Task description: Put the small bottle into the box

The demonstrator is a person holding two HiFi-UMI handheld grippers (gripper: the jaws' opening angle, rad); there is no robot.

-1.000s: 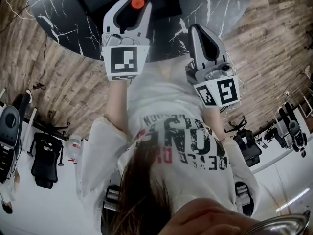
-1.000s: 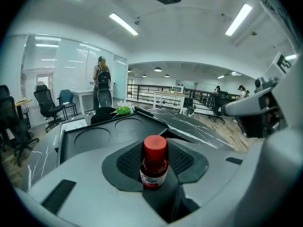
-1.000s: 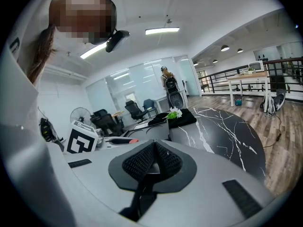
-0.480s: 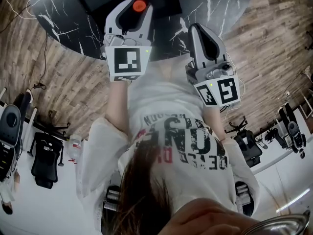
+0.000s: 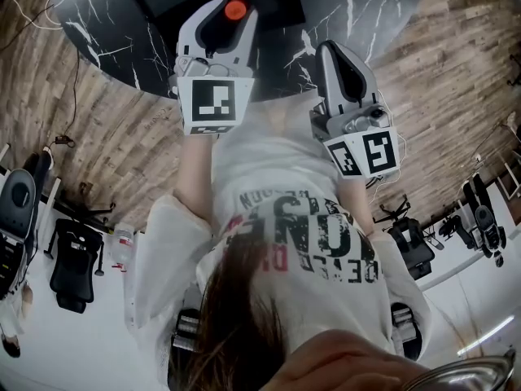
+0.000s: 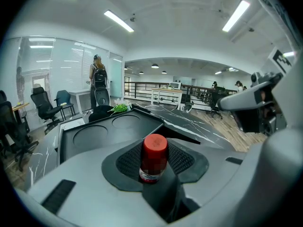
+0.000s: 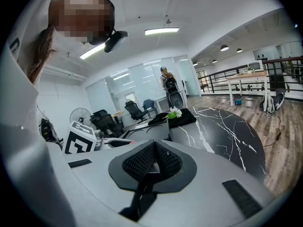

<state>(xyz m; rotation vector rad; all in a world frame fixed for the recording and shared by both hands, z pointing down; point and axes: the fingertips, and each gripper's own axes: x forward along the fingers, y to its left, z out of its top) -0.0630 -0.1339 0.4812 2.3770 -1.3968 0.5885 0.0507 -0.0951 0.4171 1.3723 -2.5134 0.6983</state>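
Neither gripper has shifted. Left gripper (image 5: 226, 15) grips the small red-capped bottle (image 6: 154, 156) upright, near the black box with round recesses (image 6: 102, 134) on the black marble worktop (image 7: 227, 131). Right gripper (image 7: 150, 161) is closed and empty.

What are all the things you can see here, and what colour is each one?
small bottle: one, red cap, between the left gripper's pads.
box: one, black, two round hollows, on the table beyond the bottle.
table: one, black marble with white veins, under the box.
flowers: one bunch, white and green, on the table past the box.
office chairs: several, dark, by the glass wall.
person with a backpack: one, dark backpack, standing far off.
left hand-held gripper: one, grey, shut on the small bottle.
right hand-held gripper: one, grey, jaws together, empty.
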